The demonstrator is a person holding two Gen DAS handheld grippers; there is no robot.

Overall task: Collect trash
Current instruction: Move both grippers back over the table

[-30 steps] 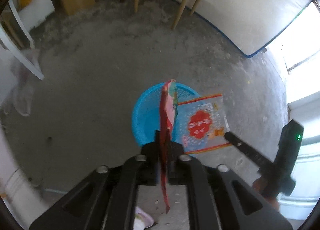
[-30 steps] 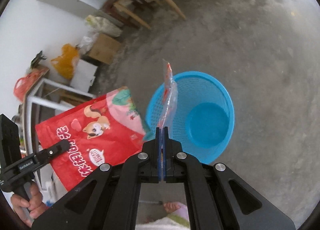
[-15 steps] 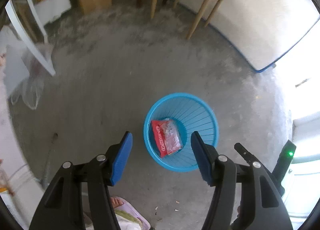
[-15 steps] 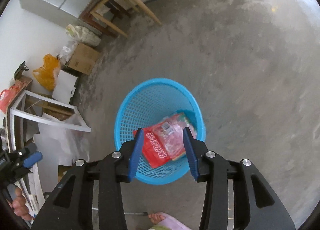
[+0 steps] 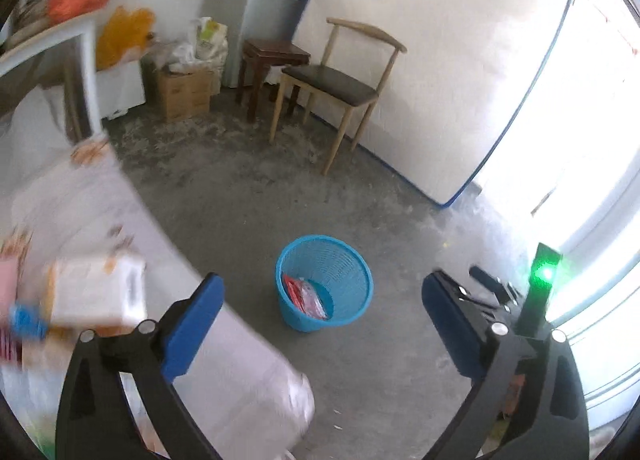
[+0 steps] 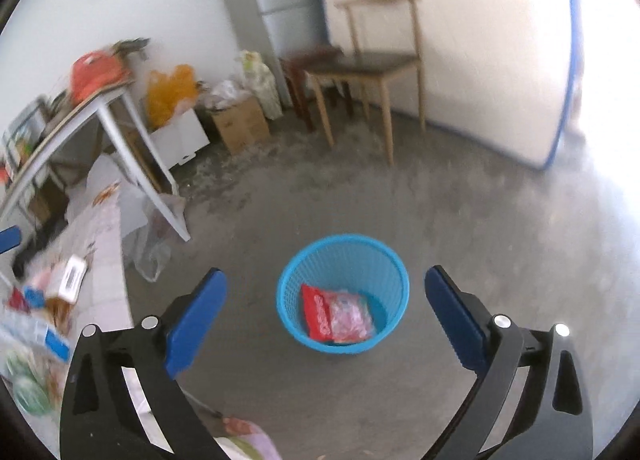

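Already both of my grippers hung empty, the left gripper (image 5: 322, 324) and the right gripper (image 6: 326, 320) each with jaws spread wide and nothing between them. The blue basket (image 6: 396, 280) stood on the bare concrete floor (image 6: 480, 220) at lower centre of both views, well apart from either gripper, probably put there in the open so trash could be dropped in from above. Inside it lay a red snack wrapper (image 6: 314, 314) with a clear pink packet (image 6: 350, 318) overlapping it. My right view looked down into the basket and showed both pieces flat on its bottom; my left view (image 5: 304, 296) caught them only edge-on against the wall. At far left of each view, blurred, a covered counter (image 5: 224, 360) carried more packets (image 6: 60, 280), likely the next trash to collect.
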